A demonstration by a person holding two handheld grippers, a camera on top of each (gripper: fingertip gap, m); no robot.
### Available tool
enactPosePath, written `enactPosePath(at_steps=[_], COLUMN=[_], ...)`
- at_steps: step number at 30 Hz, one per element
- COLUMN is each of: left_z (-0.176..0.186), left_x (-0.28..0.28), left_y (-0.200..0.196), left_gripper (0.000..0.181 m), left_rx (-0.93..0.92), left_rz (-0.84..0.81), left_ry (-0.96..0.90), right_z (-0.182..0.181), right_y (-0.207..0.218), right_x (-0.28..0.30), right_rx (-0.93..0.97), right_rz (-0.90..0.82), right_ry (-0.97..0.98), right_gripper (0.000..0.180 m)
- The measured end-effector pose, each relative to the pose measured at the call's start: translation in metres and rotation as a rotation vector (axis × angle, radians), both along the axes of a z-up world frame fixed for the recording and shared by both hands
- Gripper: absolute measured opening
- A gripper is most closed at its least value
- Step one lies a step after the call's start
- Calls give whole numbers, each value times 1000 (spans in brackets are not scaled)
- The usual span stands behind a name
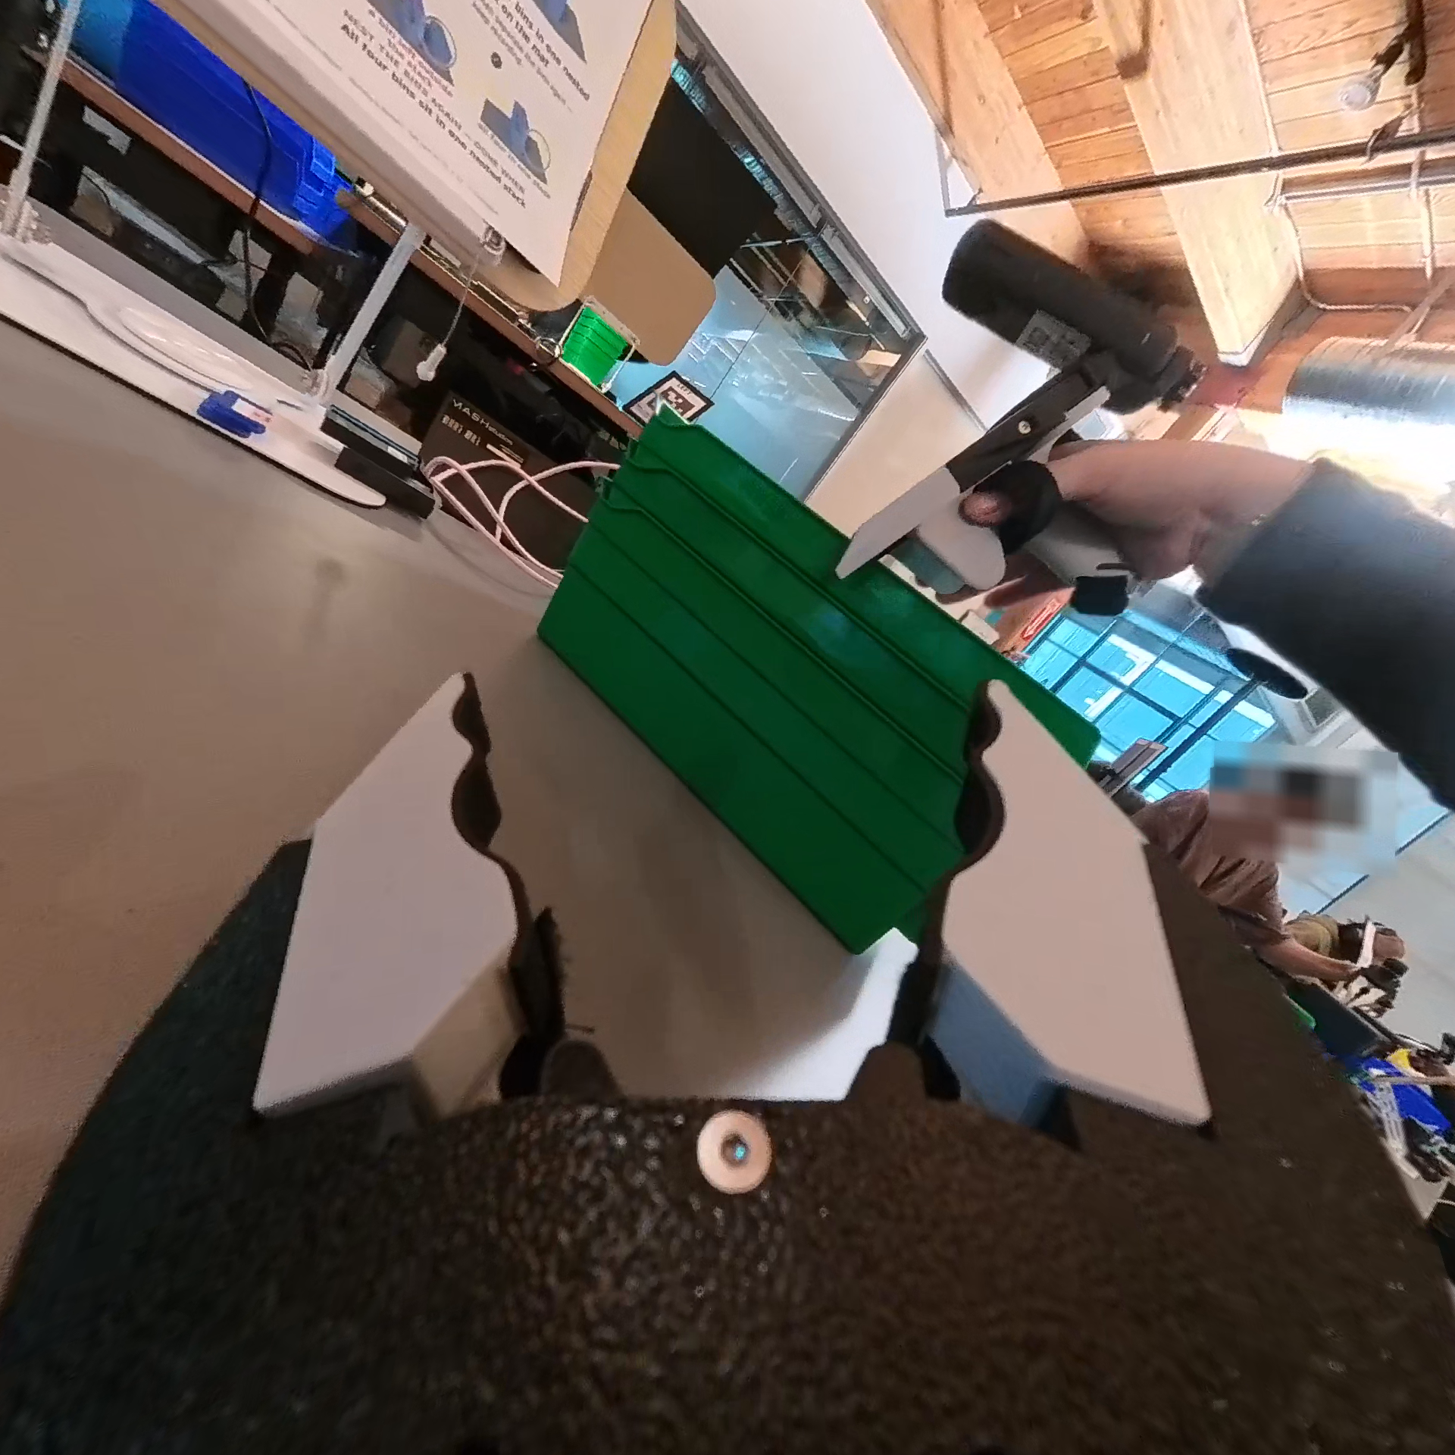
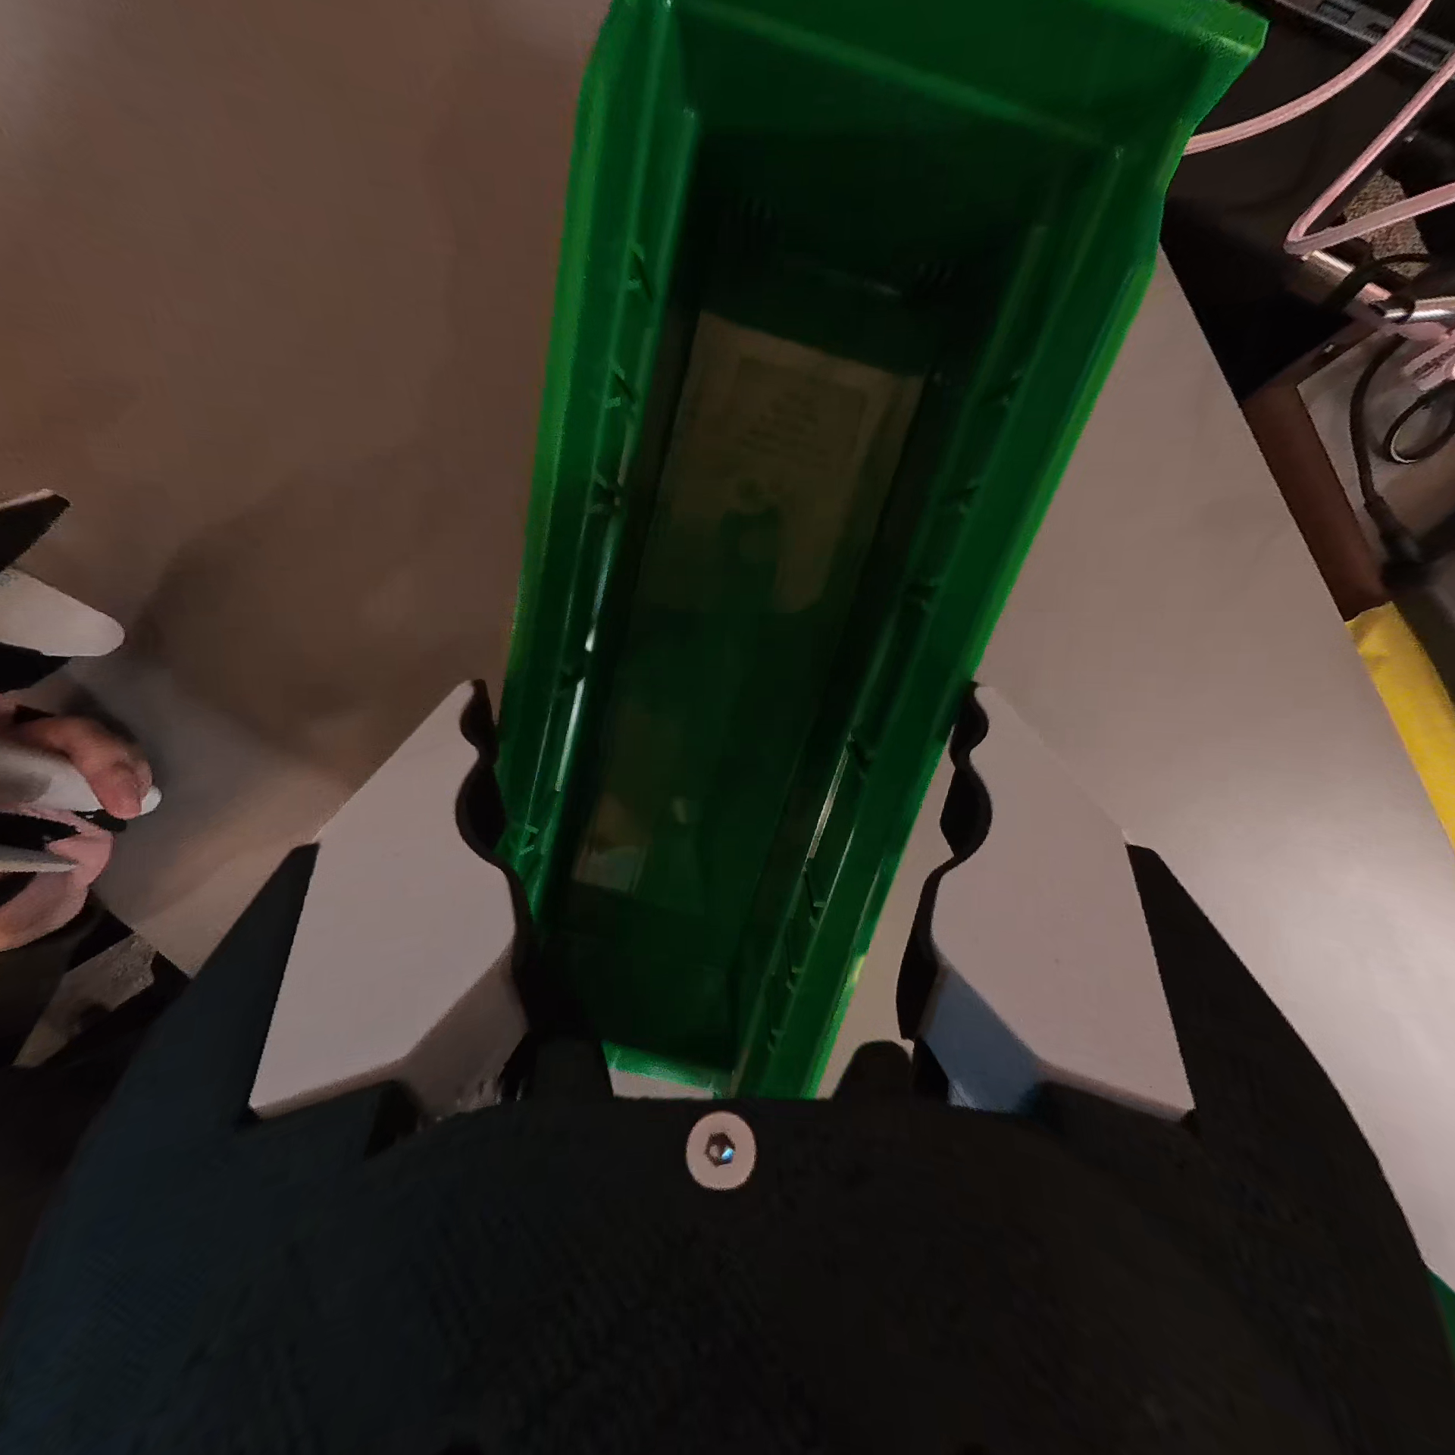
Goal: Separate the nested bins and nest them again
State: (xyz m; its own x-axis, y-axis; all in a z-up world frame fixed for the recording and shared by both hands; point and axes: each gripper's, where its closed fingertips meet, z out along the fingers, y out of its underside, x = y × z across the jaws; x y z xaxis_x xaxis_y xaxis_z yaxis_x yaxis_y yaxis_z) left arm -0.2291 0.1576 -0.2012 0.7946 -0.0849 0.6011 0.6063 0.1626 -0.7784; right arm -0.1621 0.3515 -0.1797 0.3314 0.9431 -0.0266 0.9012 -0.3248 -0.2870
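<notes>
A stack of nested green bins (image 1: 708,622) stands on the grey table (image 1: 197,630), with several stepped rims showing. My left gripper (image 1: 728,691) is open and empty, low at the table, with the stack's near side just ahead between its fingertips. My right gripper (image 2: 724,693) is open and looks down into the top bin (image 2: 795,236); its fingers straddle the bin's near end, the left pad close against the outer wall. In the left wrist view the right gripper (image 1: 866,543) hangs over the stack's top rim, held by a hand (image 1: 1142,504). A pale label (image 2: 787,472) lies on the bin floor.
Pink cables (image 1: 504,504) run off the table's far edge behind the stack. A white lamp base (image 1: 331,464) and a small blue object (image 1: 232,411) sit at far left under a white sign board (image 1: 472,118). The left gripper and hand (image 2: 55,787) show at the left edge.
</notes>
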Motion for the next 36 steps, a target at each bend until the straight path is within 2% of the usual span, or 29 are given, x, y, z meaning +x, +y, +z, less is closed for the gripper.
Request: enactPosePath(at_steps=[7,21,29,36], left_z=[0,-1,-1,0], left_x=[1,1,1,1], left_y=[0,1,1,0], left_gripper=[119,118,118,118], left_rx=[-3,-8,-3,2], left_rz=[-2,-7,-10,-9], left_ry=[4,3,-2,-4], right_z=[5,27,91,146], right_y=[-5,-13,-5,28], right_x=[0,-12,-12,55], right_rx=[11,40,86,57], right_rz=[32,113,96,-62], right_ry=[-66,-46,95,259], right_gripper=[98,98,100,101])
